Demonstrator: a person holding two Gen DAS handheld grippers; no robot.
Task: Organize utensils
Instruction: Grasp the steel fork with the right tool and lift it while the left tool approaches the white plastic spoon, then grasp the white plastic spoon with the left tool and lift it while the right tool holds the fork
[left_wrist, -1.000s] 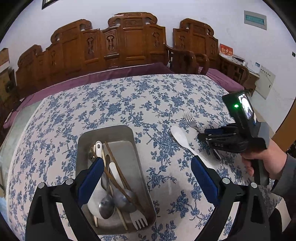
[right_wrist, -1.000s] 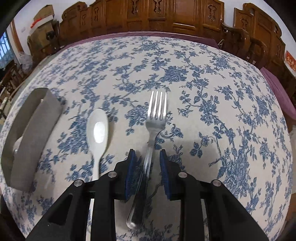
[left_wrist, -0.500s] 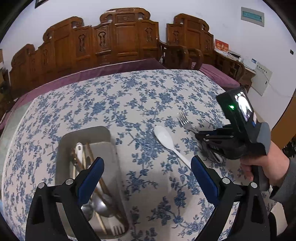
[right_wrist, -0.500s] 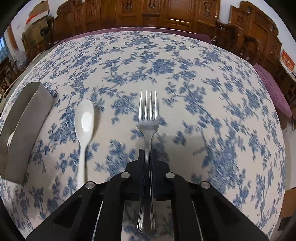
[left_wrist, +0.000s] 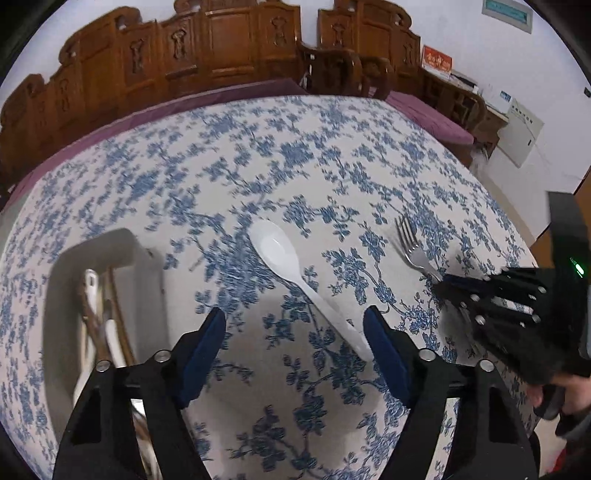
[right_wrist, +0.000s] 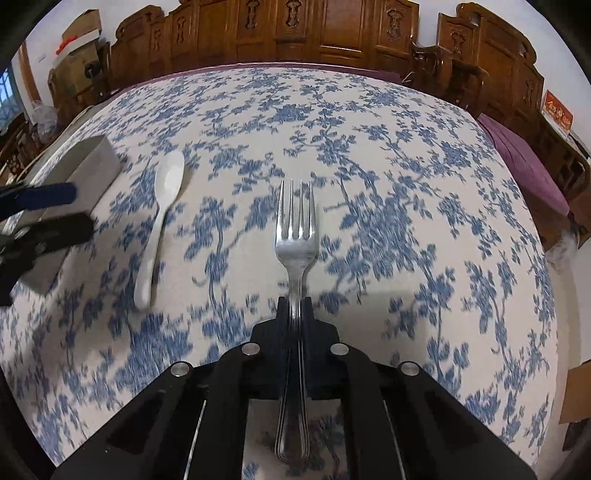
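Right tongs (right_wrist: 295, 306) are clenched on the fork (right_wrist: 296, 236), pinching the neck just behind the tines w/ the handle running back between the two arms. That grip makes sense: the neck is the narrow, stiff part, so the fork stays in line w/ the tongs and the tines point fwd. Whether the fork is lifted or lies on the cloth, can't tell from either view; tines look level over the tabletop (right_wrist: 406, 155).

Left tongs (left_wrist: 295, 347) are released, pads wide apart, nothing between them. They hang over the tail end of the white spoon (left_wrist: 295, 273), the handle tip almost touching the right-hand pad. Prob. lined up that way so a straight drop straddles the handle, which lies diagonal on the cloth, bowl facing up and pointing away.

Metal tray (left_wrist: 107, 243) sits to the left of the spoon, near but not touching. It already holds several utensils, blurred, incl. what look like chopsticks and a white handle. So these two are likely the last loose items, and both need carrying left to it.

Risk, imo: the spoon looks smooth and thin-handled, may slip or pivot when pinched at the very end.
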